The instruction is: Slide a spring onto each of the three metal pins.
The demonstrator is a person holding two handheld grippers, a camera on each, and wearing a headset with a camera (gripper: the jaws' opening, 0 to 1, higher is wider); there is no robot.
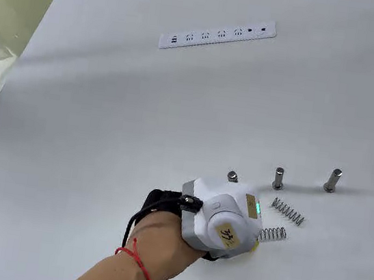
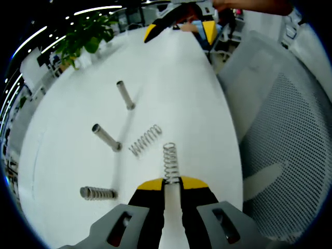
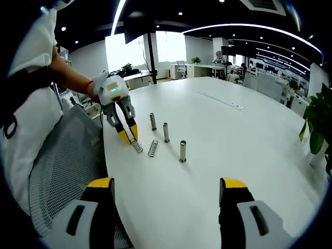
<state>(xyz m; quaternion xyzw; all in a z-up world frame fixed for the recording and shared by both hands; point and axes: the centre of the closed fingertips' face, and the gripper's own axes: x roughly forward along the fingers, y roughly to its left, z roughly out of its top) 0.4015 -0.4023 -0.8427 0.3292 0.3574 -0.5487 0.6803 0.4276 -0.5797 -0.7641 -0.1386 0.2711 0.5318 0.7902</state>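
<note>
On the white tabletop point(image 1: 100, 170), the left tool point(image 2: 172, 182) is clamped on one end of the held spring point(image 2: 170, 158), the loose spring point(image 2: 145, 140) is laid just beside it, the sleeved pin point(image 2: 97, 193), middle pin point(image 2: 106, 137) and far pin point(image 2: 124, 96) are stood beyond, and the right tool point(image 3: 167, 182) is held wide open, well apart.
</note>
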